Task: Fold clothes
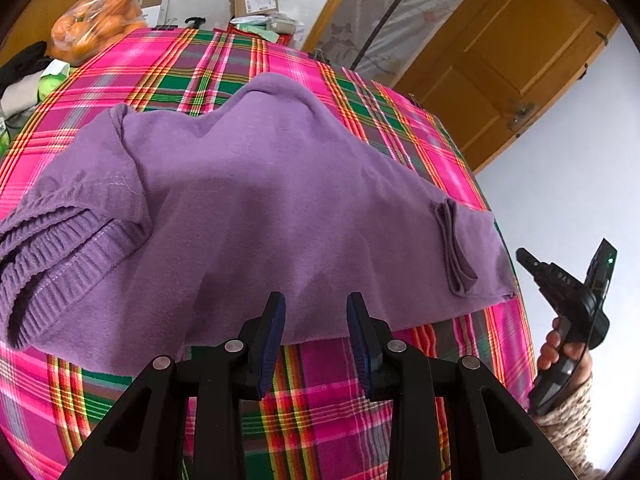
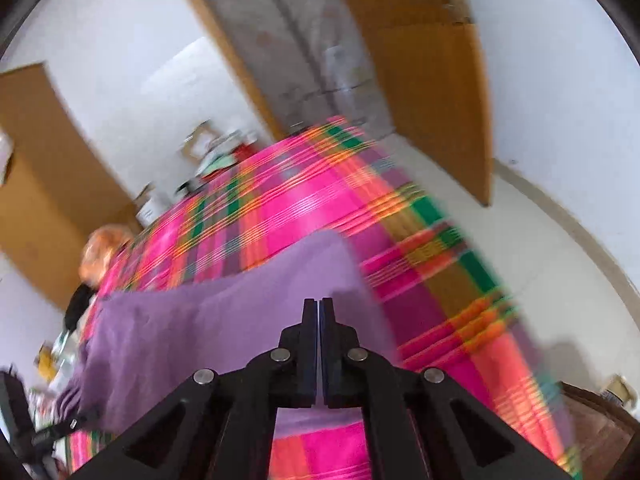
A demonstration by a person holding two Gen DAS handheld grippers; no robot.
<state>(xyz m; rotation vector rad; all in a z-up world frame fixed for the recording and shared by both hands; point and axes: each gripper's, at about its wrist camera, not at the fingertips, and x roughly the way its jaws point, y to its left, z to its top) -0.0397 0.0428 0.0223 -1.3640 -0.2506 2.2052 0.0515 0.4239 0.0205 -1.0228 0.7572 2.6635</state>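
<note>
Purple garment [image 1: 256,200] flat on worktop [image 1: 328,400]. Left hand-held gripper [image 1: 316,308] agape, empty; right hand-held gripper [image 2: 319,312] closed, empty. Pinch hem at 6 o'clock squarely.

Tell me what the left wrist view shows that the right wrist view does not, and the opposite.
Only the left wrist view shows the left gripper with open jaws at the near hem of the purple garment, its ribbed cuffs, and a hand holding the other tool. Only the right wrist view, which is blurred, shows the right gripper with jaws shut, holding nothing visible. Both show the garment lying on the plaid cloth and the bag of oranges.
</note>
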